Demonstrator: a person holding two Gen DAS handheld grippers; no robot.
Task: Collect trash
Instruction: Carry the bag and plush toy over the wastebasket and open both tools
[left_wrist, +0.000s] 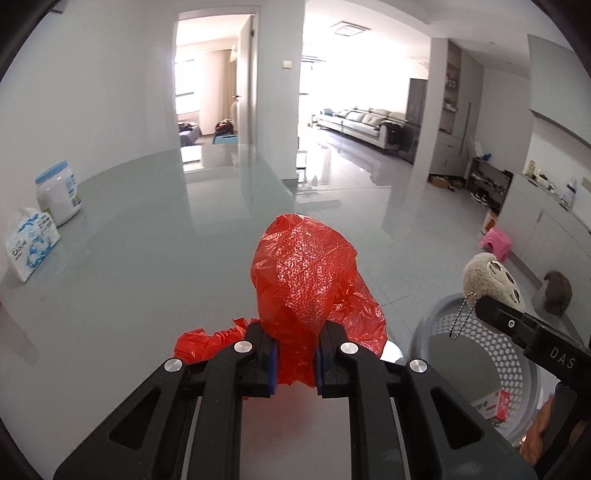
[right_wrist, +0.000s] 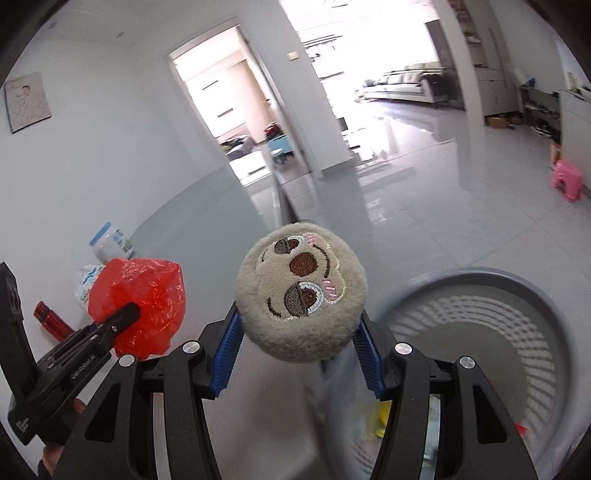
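Reading "GenRobot.AI" (right_wrist: 83, 370), left hand-held gripper (left_wrist: 294, 360) casing; "DAS" (left_wrist: 562, 357), right.

Both grippers showing black plastic frames w/ round silver screws. Left gripper (left_wrist: 294, 360) and right gripper (right_wrist: 297, 360) wearing ribbed blue pads; white "GenRobot.AI" lettering showing on left one's side.

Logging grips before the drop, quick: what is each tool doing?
Left tool: shut on the red plastic bag.
Right tool: shut on the plush sloth toy.
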